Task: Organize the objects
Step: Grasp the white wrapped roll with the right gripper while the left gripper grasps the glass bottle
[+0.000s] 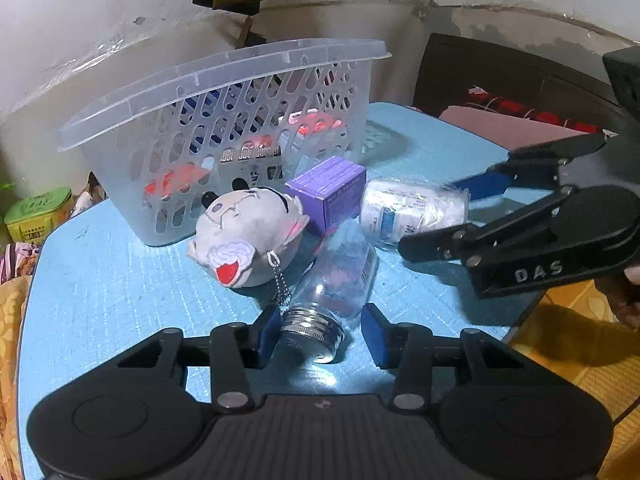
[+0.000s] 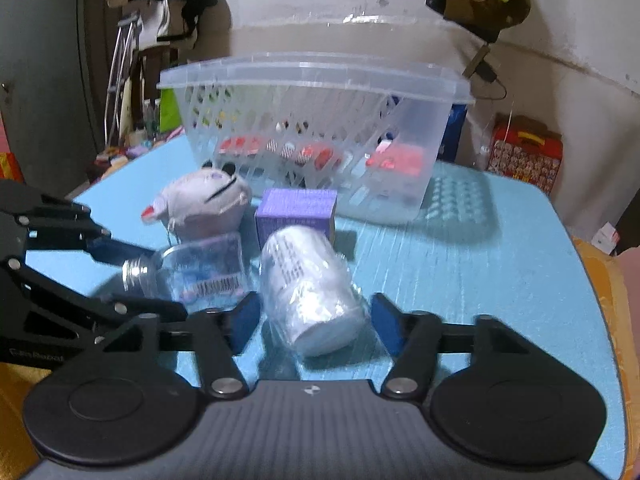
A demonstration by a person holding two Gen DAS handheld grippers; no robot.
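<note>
Blue counter with a see-through basket at the back, some small things already inside. In front of the basket — a grey plush toy, a purple box, a clear jar with a silver lid, and a white bottle wrapped in plastic. Jar and bottle both lying on their sides, close together. Left gripper around the lid end of the jar, one pad touching it, the other with a small gap beside it — not pinching yet. Right gripper spread around the white bottle, gaps on both sides.
</note>
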